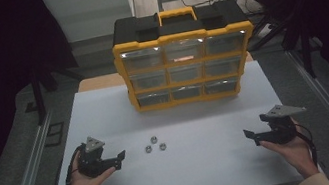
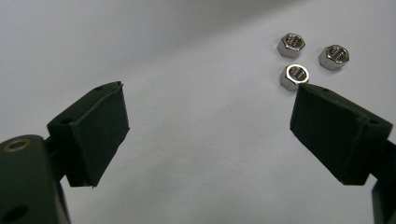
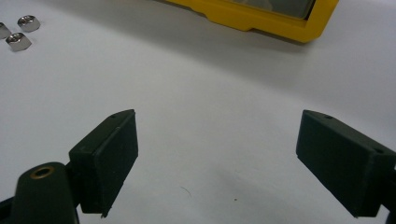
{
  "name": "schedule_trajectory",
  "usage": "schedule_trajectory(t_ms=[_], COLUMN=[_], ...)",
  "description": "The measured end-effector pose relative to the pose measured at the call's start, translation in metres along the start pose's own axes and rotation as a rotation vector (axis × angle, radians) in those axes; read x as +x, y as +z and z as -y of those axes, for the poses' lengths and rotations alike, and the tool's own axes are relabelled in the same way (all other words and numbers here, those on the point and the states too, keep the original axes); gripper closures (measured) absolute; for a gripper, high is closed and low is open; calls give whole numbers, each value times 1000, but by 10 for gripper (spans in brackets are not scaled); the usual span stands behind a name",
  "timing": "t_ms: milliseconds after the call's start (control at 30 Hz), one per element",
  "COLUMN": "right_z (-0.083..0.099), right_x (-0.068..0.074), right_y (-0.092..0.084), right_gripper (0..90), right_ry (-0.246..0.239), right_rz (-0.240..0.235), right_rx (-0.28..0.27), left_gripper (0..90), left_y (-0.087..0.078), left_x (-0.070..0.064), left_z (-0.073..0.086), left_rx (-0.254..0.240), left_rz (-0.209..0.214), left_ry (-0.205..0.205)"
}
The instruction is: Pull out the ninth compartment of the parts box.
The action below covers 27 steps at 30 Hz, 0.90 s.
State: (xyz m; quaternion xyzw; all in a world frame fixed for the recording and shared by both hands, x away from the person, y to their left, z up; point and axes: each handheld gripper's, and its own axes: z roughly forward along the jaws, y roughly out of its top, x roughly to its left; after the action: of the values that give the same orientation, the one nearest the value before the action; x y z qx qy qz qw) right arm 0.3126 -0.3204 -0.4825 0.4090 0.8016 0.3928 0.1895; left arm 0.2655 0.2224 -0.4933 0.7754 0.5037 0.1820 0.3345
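Steel hex nuts (image 1: 154,145), three, clustered near left gripper (image 1: 122,159); right gripper (image 1: 252,138) well apart; both spread wide, empty.

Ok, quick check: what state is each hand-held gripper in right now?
Left hand-held gripper: open, holding nothing, the three nuts lie just ahead of it.
Right hand-held gripper: open, holding nothing.

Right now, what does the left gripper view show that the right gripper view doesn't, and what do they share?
Left gripper view alone: all three hex nuts close up, grouped just past the left gripper, with their threaded holes plain. Right gripper view alone: the yellow lower edge of the organizer case past the right gripper; two nuts sit whole at its far left, a third cut by the edge. Both: open black jaws with nothing between them, over the white tabletop.
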Motion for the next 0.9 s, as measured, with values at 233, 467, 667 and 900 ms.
schedule_trajectory(t_ms=[233, 467, 667, 900], right_z=[0, 1, 1, 4], right_x=[1, 4, 4, 2], right_y=[-1, -6, -8, -9], right_gripper=[136, 131, 121, 121], right_ry=[-4, -1, 13, 27], right_rz=[5, 21, 24, 35], right_rx=[-1, -16, -24, -16], left_gripper=[119, 118, 119, 123], left_y=[-1, -2, -1, -2], left_x=[1, 2, 2, 5], left_z=[1, 2, 3, 4], left_rx=[-6, -12, -11, -14], left_rz=[-7, -13, -15, -15], left_ry=[-4, -1, -1, -13])
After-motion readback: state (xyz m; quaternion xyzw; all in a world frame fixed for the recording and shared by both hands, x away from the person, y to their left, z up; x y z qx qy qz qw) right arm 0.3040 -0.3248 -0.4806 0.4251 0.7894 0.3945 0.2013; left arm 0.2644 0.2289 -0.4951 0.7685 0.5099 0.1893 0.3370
